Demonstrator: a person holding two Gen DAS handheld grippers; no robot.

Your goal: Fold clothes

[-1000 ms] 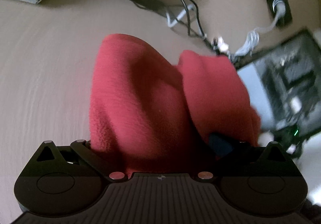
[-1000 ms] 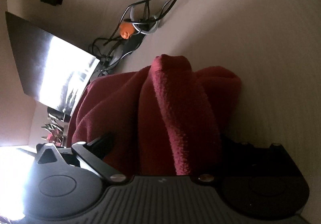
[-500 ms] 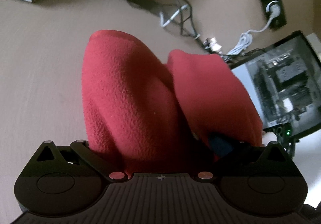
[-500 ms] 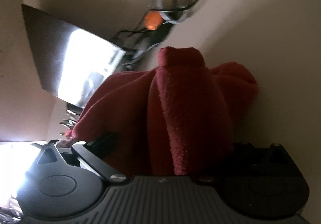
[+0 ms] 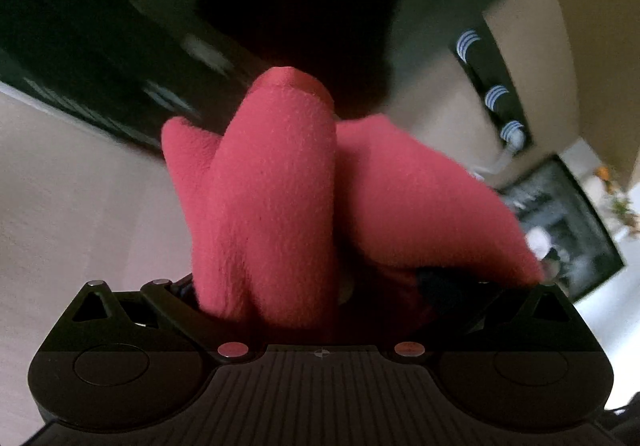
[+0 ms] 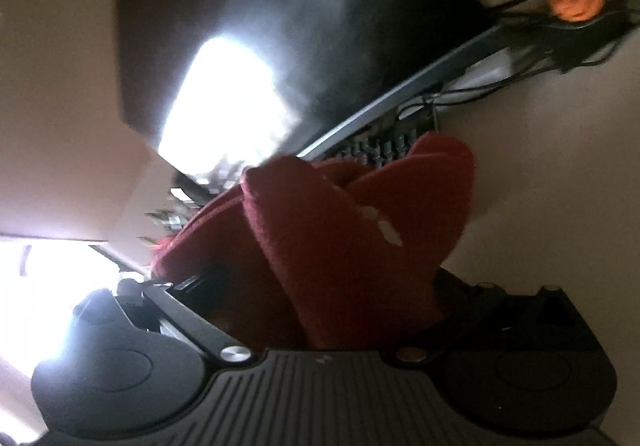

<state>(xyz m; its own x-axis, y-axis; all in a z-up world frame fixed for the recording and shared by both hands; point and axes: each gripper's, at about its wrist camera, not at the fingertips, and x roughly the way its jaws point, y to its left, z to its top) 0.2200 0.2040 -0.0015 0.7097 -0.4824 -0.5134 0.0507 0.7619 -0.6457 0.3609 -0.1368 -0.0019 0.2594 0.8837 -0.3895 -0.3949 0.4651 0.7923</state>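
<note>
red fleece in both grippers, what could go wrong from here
1. The red fleece bunches thickly in the left gripper and right gripper, so the fold may land lumpy or a layer may slip out.
2. Loose cables and a small orange pumpkin figure lie near the cloth; swinging fabric could snag or knock them.

Both fisheye views sit just behind their own fingers, pressed close on bunched red fleece (image 5: pixel 276 214) (image 6: pixel 340 242). Left wrist view faces a dark monitor (image 5: pixel 100 58), far; power strip (image 5: pixel 494 94) far right. Right wrist view shares that monitor (image 6: pixel 304 18); orange pumpkin figure (image 6: pixel 575 0) far right.
</note>
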